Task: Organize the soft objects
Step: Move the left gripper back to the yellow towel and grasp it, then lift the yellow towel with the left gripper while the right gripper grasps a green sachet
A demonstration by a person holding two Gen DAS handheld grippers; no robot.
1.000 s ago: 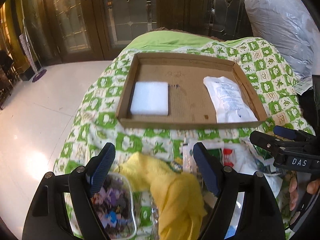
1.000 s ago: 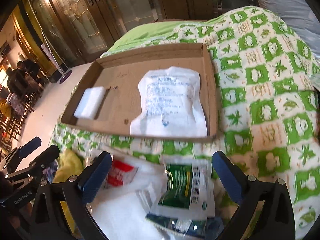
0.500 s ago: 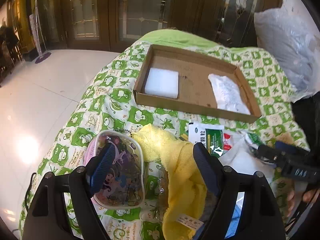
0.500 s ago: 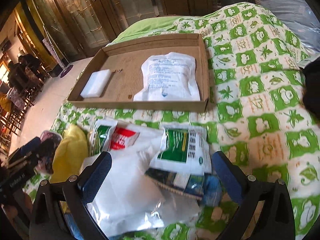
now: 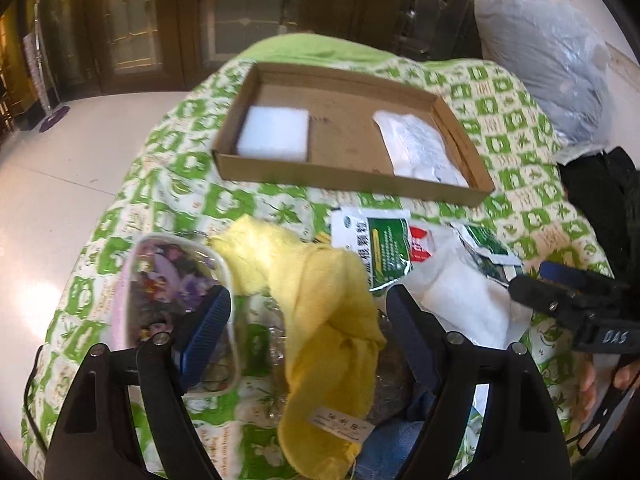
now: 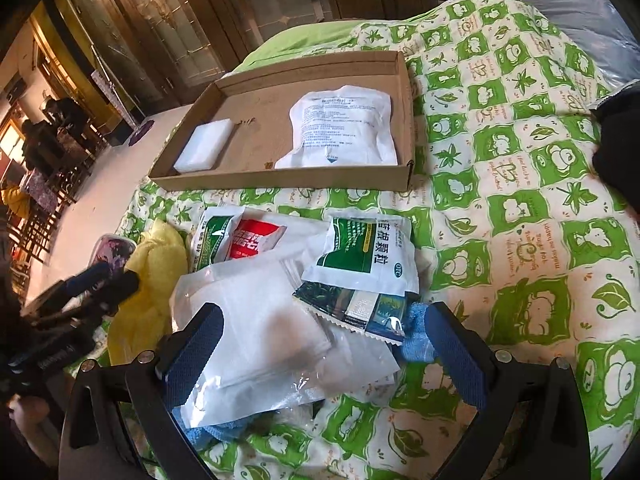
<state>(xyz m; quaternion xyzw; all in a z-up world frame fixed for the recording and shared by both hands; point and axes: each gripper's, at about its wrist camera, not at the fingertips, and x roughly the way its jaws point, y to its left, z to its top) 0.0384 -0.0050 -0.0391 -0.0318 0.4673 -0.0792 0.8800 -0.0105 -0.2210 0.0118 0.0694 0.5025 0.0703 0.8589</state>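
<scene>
Your left gripper point(image 5: 308, 324) hangs with its jaws wide apart over a crumpled yellow cloth point(image 5: 320, 304), which lies between the blue pads without either pad pressing on it; nothing is grasped. Just left of the cloth sits a clear zip pouch point(image 5: 176, 276) with a purple print, partly behind the left pad. Your right gripper point(image 6: 320, 344) is likewise spread open and empty, poised above a heap of soft packets on the green-and-white patterned quilt point(image 6: 520, 184): a large white plastic bag point(image 6: 256, 328) nearest you, a green-and-white sachet point(image 6: 368, 256) to its right, a dark green foil packet point(image 6: 352, 308) under that sachet, and a red-and-white packet point(image 6: 252, 240) farther back on the left. A corner of blue cloth point(image 6: 416, 340) shows beneath the heap. Beyond the heap, at the far side of the quilt, a shallow cardboard tray point(image 6: 280, 180) holds a white foam block point(image 6: 204, 146) at its left end and a white printed pouch point(image 6: 344, 128) at its right end, well apart from each other.
</scene>
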